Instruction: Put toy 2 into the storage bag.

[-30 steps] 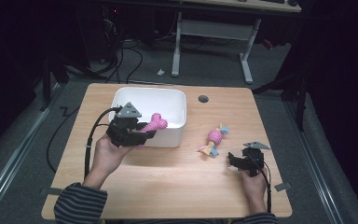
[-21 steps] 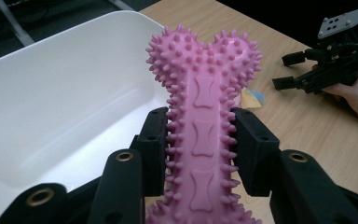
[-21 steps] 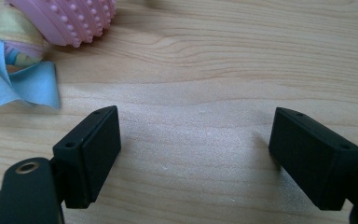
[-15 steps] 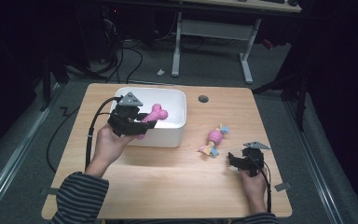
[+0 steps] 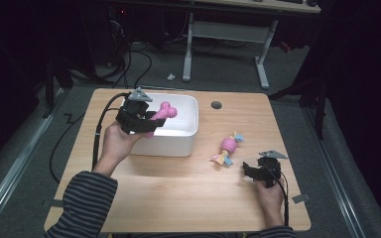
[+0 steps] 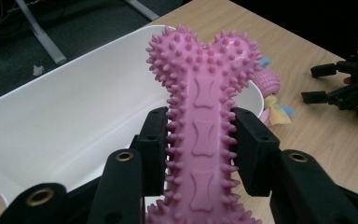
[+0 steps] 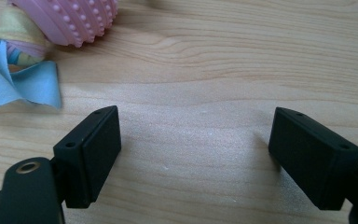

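Observation:
A pink spiky bone toy (image 6: pixel 205 116) is clamped between the jaws of my left gripper (image 5: pixel 151 121), which is shut on its shaft. The bone (image 5: pixel 163 112) hangs over the white bin (image 5: pixel 191 134), its knobbed end above the bin's inside. A second toy, a pink knobbed ball with blue and yellow cloth tails (image 5: pixel 227 148), lies on the wooden table right of the bin. My right gripper (image 5: pixel 248 171) rests low on the table near that toy, open with nothing between its fingers. In the right gripper view the ball toy (image 7: pixel 70 18) sits at the upper left, beyond the jaws.
The white bin (image 6: pixel 65 116) looks bare inside where it shows. A round cable hole (image 5: pixel 216 105) is in the table top behind the bin. Table edges are close on the right and front; dark floor with cables and desk legs lies beyond.
My left gripper has carried the pink bone up and back, from the bin's front left to above its inside. The right gripper has stayed still.

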`<state>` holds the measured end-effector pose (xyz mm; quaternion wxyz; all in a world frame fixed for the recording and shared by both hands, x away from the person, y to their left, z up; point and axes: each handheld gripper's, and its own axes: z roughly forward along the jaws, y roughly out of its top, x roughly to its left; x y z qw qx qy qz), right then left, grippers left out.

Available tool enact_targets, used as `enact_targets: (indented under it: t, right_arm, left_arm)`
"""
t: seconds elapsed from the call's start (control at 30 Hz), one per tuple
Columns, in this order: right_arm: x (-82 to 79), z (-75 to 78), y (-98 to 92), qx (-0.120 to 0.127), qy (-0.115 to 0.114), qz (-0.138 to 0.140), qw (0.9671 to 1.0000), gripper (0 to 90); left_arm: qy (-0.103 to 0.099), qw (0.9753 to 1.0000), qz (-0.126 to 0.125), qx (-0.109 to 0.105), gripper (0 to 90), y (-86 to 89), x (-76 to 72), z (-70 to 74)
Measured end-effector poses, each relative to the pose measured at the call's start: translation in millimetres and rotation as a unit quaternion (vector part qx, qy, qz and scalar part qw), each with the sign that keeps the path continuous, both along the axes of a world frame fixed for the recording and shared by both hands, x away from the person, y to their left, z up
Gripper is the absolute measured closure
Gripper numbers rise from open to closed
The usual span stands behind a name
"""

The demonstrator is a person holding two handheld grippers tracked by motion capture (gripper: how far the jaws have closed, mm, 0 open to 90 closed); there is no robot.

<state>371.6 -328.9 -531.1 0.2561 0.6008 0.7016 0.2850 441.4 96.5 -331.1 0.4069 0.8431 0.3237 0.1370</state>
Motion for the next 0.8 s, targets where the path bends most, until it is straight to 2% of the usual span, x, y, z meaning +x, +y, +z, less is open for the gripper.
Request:
enact_targets:
  t: [0.17,0.3,0.6,0.8]
  right_arm:
    - [0.0,0.0,0.0,0.000,0.000,0.000,1.0000,16.8]
    - [0.0,0.0,0.1,0.000,0.000,0.000,1.0000,16.8]
    - [0.0,0.0,0.1,0.000,0.000,0.000,1.0000,16.9]
    - [0.0,0.0,0.1,0.000,0.000,0.000,1.0000,16.8]
  left_arm:
    - [-0.004,1.0000,0.008,0.003,58.8,-1.0,5.8,-0.3]
    - [0.004,0.9999,0.013,0.001,58.8,-2.7,12.7,-3.7]
    - [0.013,0.9994,0.027,0.015,58.7,-8.8,28.0,-16.6]
    - [0.016,0.9992,0.030,0.022,58.7,-12.1,33.0,-22.1]
